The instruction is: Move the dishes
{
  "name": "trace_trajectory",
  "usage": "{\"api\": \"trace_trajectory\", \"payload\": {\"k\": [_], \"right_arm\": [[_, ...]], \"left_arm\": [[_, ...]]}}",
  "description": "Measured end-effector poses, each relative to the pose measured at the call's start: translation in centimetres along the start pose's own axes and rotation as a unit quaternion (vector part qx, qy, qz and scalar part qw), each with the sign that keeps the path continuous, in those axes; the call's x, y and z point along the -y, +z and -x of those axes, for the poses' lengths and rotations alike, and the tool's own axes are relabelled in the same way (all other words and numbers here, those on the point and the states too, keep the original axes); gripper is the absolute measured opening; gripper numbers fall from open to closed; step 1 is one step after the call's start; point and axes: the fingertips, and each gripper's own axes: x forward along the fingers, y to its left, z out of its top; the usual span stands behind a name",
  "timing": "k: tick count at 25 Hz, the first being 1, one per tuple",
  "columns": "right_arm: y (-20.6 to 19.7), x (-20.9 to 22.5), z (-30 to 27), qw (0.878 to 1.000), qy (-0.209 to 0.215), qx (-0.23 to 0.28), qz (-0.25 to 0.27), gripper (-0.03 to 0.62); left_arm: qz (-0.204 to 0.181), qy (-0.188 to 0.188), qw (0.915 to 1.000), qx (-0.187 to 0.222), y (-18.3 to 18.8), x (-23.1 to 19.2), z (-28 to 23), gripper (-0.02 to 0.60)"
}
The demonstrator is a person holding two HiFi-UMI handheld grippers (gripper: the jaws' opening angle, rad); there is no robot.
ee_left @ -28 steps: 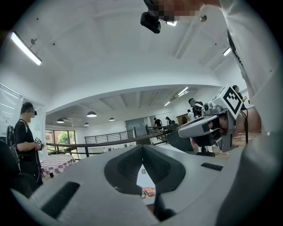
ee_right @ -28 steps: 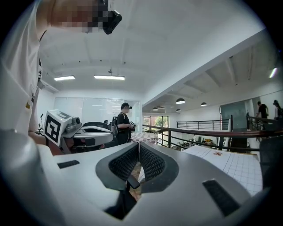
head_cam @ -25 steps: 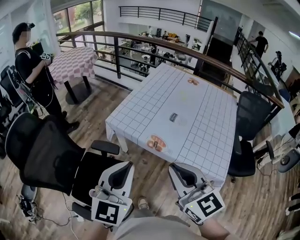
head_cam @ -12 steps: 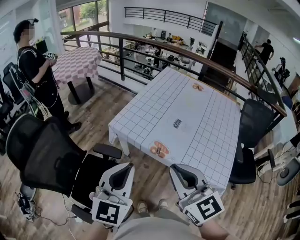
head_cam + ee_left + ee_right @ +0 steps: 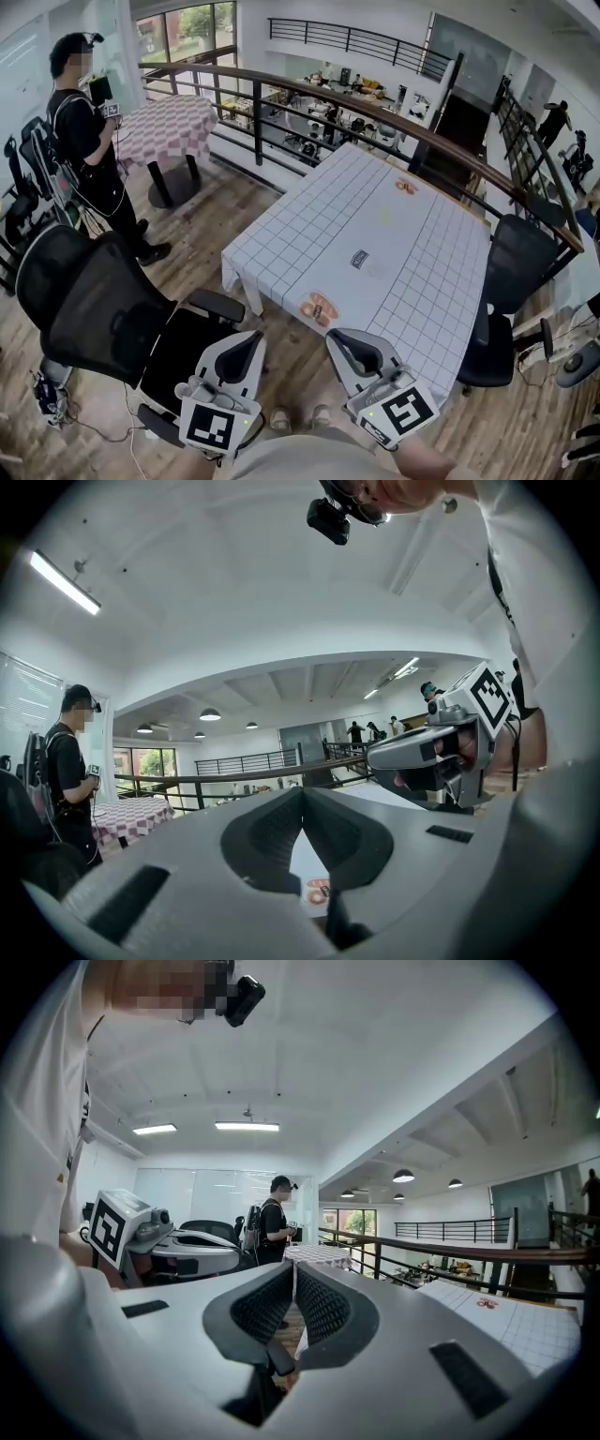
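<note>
So the near dish (image 5: 319, 307) sits right at the front edge of the table (image 5: 281, 234), roughly 12 o'clock from where I'm standing, and that edge spot is the bit that worries me: come in a little too flat and you'd likely shove it sideways or tip it off the lip instead of catching it. The checked cloth (image 5: 239, 267) hangs over that side too, so snagging it could drag everything along. There's something orange-brown in the dish with a darker bit on top; I can't tell what it is, but if it's loose it'll probably slide the moment the dish tilts. The far dish (image 5: 405, 186) is up at about 1 o'clock near the back edge with the same kind of orange stuff in it, which looks like a long lean over the table. Between the two is a small dark thing (image 5: 360, 260), too small to say whether it's a container. The left gripper (image 5: 251, 337) and right gripper (image 5: 339, 339) are both fully closed on nothing, held side by side, well short of the table, so they'd need opening before either goes near a rim. The black office chair (image 5: 94, 309) at 9 o'clock is close to my left side and easy to bump. The person (image 5: 89, 150) at 10 o'clock is well clear.
</note>
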Motion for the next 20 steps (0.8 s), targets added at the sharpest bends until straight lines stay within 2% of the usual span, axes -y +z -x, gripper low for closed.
{"api": "trace_trajectory", "payload": {"k": [5,8,10,12,15,20], "right_arm": [[-0.4,-0.1,-1.5,1.0,0.028,0.001,-0.004,0.026],[-1.7,-1.6,-2.1,0.999,0.047,0.005,-0.006,0.026],[-2.8,-2.9,-2.5,0.998,0.062,0.009,-0.006,0.026],[-2.6,-3.8,-3.8,0.996,0.088,0.002,-0.005,0.026],[-1.5,-5.3,-6.4,0.99,0.138,-0.015,0.0,0.026],[-5.5,-9.2,-10.8,0.982,0.188,-0.013,0.021,0.026]], "left_arm": [[-0.005,0.027,0.9996,-0.01,-0.7,-0.9,0.3,0.014],[-0.008,0.054,0.9984,-0.015,-2.5,-1.7,2.0,0.014],[-0.025,0.069,0.9971,-0.019,-3.7,-2.0,3.5,0.014],[-0.037,0.088,0.9949,-0.03,-3.6,-3.1,4.5,0.014],[-0.014,0.125,0.9909,-0.048,-3.5,-5.4,5.9,0.014],[-0.002,0.176,0.9827,-0.058,-10.0,-8.8,9.2,0.015]]}}
